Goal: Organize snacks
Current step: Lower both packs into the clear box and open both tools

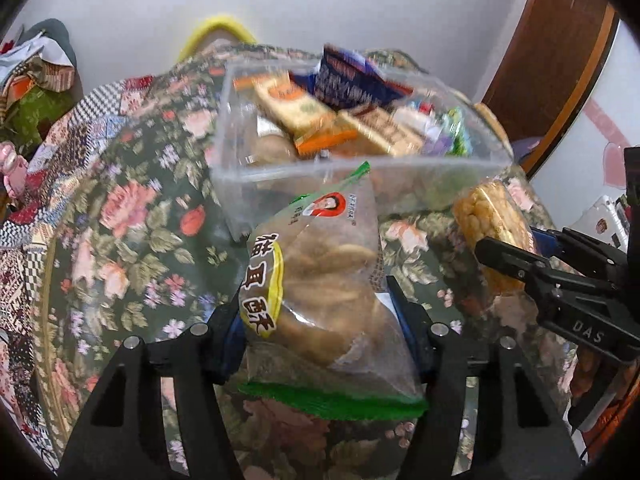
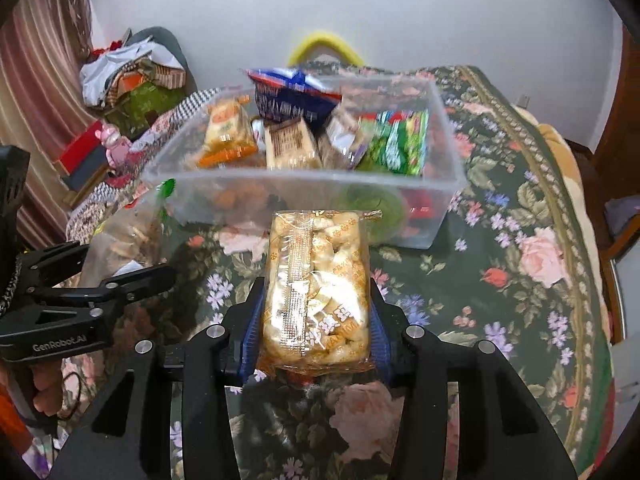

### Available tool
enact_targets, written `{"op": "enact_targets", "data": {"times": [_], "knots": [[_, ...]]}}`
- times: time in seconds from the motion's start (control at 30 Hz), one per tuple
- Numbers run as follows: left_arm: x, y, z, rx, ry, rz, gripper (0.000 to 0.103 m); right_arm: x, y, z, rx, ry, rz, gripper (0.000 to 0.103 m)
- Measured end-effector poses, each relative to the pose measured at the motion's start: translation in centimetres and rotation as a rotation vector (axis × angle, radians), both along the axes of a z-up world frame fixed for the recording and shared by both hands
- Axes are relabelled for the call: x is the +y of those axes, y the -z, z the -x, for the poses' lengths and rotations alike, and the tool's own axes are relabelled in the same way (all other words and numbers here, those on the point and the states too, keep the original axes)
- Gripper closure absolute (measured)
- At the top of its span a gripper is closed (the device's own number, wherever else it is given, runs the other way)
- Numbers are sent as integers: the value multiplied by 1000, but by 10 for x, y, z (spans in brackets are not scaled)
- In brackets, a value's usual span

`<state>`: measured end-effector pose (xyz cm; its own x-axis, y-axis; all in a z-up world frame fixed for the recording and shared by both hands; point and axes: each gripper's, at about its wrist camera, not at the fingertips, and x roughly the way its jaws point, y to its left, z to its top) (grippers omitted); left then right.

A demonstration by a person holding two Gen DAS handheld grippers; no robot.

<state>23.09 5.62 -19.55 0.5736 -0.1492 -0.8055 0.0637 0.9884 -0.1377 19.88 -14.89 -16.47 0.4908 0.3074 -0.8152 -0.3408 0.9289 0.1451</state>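
Note:
My left gripper (image 1: 316, 300) is shut on a clear bag of brown biscuits (image 1: 320, 264) with green sealed ends, held off the floral tablecloth just in front of a clear plastic box (image 1: 352, 170). My right gripper (image 2: 316, 292) is shut on a wrapped puffed-rice bar (image 2: 320, 272), also lifted, near the front wall of the box (image 2: 304, 178). The box holds several snack packs. In the left wrist view the right gripper (image 1: 528, 240) and its rice bar (image 1: 488, 212) are at the right. In the right wrist view the left gripper (image 2: 120, 260) and its biscuit bag (image 2: 124, 232) are at the left.
A floral tablecloth (image 2: 520, 260) covers the round table. A yellow chair back (image 2: 324, 42) rises behind the box against the white wall. A pile of bags and cloth (image 2: 132, 80) lies at the far left. A wooden door frame (image 1: 560, 60) is at the right.

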Motion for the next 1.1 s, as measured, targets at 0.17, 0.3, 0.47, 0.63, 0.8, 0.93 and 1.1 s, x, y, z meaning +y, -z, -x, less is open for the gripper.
{"op": "enact_targets", "data": {"times": [0.17, 0.3, 0.47, 0.63, 0.8, 0.93, 1.1], "knots": [[3, -31, 1, -64, -10, 23, 42, -1, -22, -3, -52, 9, -15, 61], [3, -50, -9, -108, -7, 23, 42, -2, -35, -11, -90, 19, -28, 61], [-2, -66, -25, -161, -15, 44, 42, 0, -44, -23, -124, 25, -32, 61], [-9, -72, -48, -182, -16, 37, 42, 2, -47, -38, -147, 25, -38, 61], [-15, -68, -73, -167, -14, 33, 42, 7, -46, -52, -148, 19, -52, 61], [-15, -59, -91, -151, -24, 39, 42, 10, -36, -66, -115, 13, -79, 61], [-11, -47, -113, -129, -48, 33, 42, 19, -25, -81, -82, 3, -83, 61]]}}
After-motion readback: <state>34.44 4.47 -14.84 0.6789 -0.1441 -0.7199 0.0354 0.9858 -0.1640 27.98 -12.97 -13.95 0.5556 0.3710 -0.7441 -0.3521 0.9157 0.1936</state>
